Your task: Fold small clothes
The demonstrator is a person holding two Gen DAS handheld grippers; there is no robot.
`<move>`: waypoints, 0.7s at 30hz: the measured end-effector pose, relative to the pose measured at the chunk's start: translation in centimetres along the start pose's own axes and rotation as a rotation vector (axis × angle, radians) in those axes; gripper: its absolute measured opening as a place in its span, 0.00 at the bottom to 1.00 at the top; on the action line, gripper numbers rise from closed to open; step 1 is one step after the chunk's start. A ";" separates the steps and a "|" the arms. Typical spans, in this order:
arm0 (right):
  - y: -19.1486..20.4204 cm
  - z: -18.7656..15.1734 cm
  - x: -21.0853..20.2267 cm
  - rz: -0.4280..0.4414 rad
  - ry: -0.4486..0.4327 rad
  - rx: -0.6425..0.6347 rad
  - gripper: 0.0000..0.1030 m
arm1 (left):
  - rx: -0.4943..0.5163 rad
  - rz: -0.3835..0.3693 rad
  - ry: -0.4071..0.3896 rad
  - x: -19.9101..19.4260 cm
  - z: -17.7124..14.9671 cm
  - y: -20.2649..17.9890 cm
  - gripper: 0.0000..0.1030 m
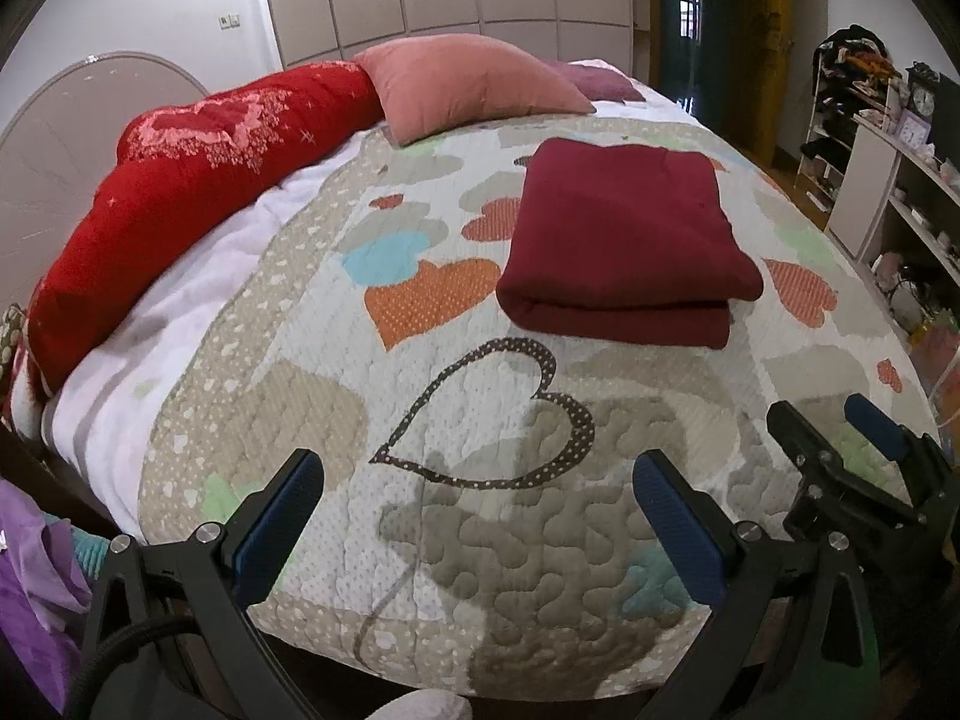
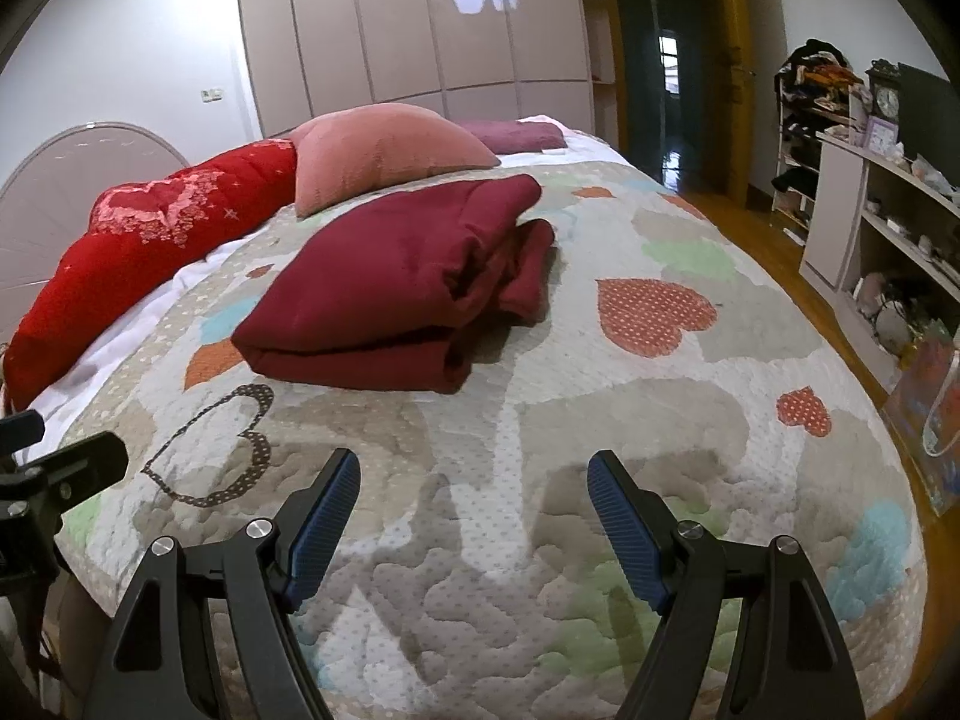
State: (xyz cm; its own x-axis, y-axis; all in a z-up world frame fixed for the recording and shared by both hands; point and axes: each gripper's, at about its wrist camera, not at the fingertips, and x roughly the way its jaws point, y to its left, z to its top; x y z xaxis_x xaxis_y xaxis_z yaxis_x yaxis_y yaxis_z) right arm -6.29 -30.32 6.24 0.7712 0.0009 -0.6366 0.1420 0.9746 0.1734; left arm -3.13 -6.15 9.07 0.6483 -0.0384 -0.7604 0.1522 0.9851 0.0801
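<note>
Both the left tool (image 1: 477, 516) and right tool (image 2: 474, 519) are held spread and empty; the folded maroon garment (image 1: 624, 240) ahead could be unravelled if only 1 layer is snagged.

Folded maroon garment (image 1: 624, 240) flat on heart-print quilt (image 1: 420, 372), beyond brown outline heart (image 1: 492, 420). Left gripper (image 1: 480, 516) jaws wide apart, nearer than heart; right gripper (image 1: 840, 420) right of it.
</note>
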 end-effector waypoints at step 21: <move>2.1 0.0 0.7 -0.039 0.042 -0.039 0.80 | -0.063 -0.059 0.051 1.5 -0.7 2.2 1.00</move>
State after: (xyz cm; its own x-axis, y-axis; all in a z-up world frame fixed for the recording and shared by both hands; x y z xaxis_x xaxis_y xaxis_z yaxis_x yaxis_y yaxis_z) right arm -5.44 -28.26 6.14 0.7387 -0.0285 -0.6734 0.1464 0.9820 0.1191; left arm -2.41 -3.95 7.67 0.6002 -0.0896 -0.7948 0.1410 0.9900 -0.0052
